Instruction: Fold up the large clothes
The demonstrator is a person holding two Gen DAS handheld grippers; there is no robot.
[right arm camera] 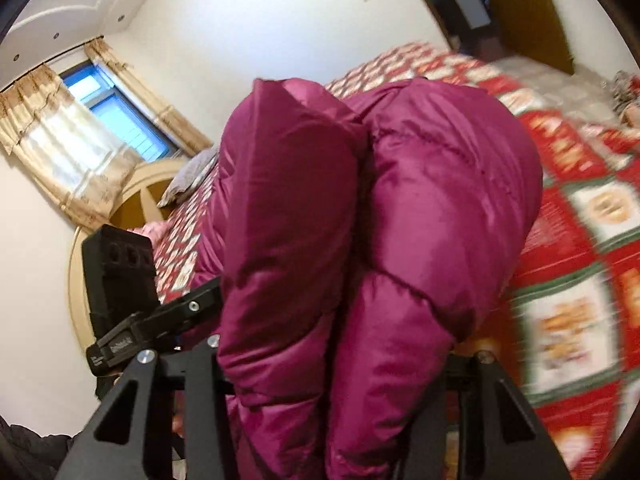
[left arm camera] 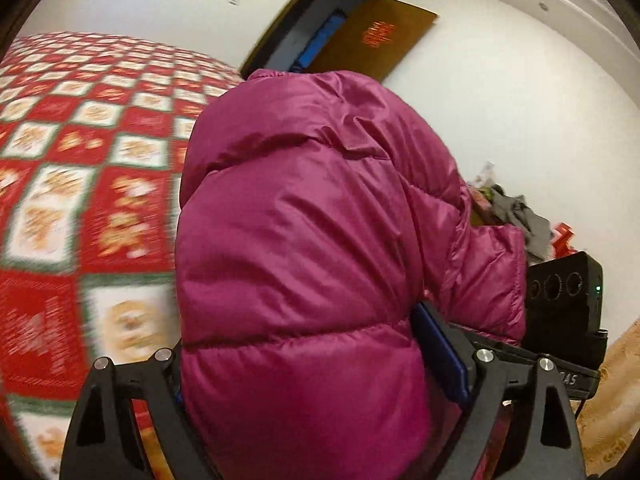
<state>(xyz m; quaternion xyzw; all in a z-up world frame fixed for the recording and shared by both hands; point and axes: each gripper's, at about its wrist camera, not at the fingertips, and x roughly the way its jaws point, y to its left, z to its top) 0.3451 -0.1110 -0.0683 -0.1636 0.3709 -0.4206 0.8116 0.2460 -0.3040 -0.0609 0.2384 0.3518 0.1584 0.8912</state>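
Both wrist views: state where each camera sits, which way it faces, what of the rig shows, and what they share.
Left wrist: on the left hand-held gripper, facing along its fingers at the magenta puffer jacket, over the patterned bedspread toward a brown door; the right hand-held gripper shows.
Right wrist: on that gripper, facing the jacket, bedspread and curtained window; the left one shows.
Shared: jacket, bedspread.
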